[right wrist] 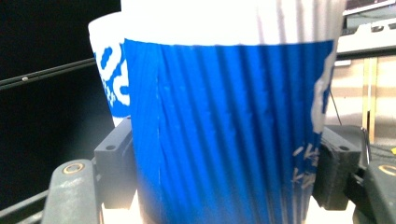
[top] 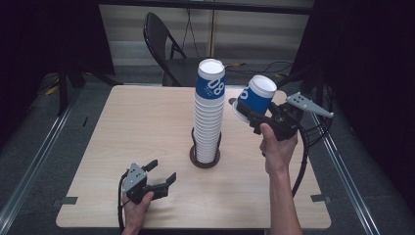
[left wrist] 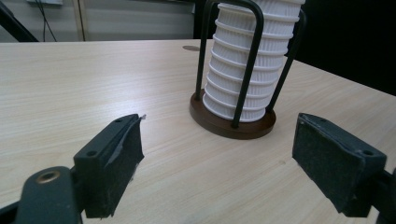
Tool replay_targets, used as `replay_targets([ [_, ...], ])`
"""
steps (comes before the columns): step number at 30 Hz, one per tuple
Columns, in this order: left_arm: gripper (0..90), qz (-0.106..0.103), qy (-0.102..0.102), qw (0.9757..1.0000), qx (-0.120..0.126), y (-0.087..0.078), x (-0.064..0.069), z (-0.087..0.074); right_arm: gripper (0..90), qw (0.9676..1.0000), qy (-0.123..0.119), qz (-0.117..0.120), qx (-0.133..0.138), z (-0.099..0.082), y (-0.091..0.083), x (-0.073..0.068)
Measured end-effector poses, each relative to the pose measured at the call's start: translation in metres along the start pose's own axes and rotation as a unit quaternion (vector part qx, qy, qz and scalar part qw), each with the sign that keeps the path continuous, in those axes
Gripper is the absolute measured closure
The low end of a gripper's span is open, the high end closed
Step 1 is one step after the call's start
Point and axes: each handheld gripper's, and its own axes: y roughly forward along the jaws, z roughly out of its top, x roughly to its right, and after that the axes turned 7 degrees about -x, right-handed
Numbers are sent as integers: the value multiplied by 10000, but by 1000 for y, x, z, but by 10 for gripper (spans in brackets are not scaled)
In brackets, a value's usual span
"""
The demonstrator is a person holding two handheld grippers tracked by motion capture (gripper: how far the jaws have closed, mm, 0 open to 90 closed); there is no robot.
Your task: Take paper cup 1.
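My right tongs are clamped on a blue cup, holding it tilted in the air at about three o'clock from the top of the tall cup stack. My left tongs rest with jaws apart on the table, the stack's holder at their one o'clock. I judge this the carrying step; next I must level the cup and lower it onto the stack.

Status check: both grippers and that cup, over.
Right gripper shut on blue cup, tilted, in the air right of stack. Left gripper open, low over table. Nothing in between.
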Motion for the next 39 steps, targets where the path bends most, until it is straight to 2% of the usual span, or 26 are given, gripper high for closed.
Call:
replay_targets([
  [5,163,-44,-103,9999,46,-2,1,0,247,9999,70,30,-117,-18,0,-1],
  [9,163,-47,-102,9999,52,-3,2,1,247,9997,85,30,-212,-28,0,-3],
  [16,169,-195,-167,9996,104,-1,6,2,247,9990,296,68,-324,-60,-1,-4],
  [23,161,-358,-152,9991,161,0,9,4,247,9978,483,138,-435,-79,0,-6],
  [25,160,-464,-174,9986,156,1,10,5,247,9973,534,196,-468,-89,1,-7],
  [27,160,-486,-183,9985,148,2,10,6,247,9969,583,212,-478,-92,2,-8],
  [28,166,-577,-147,9982,119,2,11,6,247,9965,608,235,-513,-98,3,-8],
  [30,165,-567,-152,9982,129,3,12,6,247,9963,626,241,-535,-100,3,-9],
  [31,211,-634,-121,9978,120,3,12,6,246,9959,690,279,-523,-106,4,-10],
  [32,208,-677,-133,9975,162,3,12,6,246,9955,729,311,-510,-109,4,-10],
  [39,183,-686,-107,9974,208,4,15,7,242,9944,818,423,-523,-126,8,-18],
])
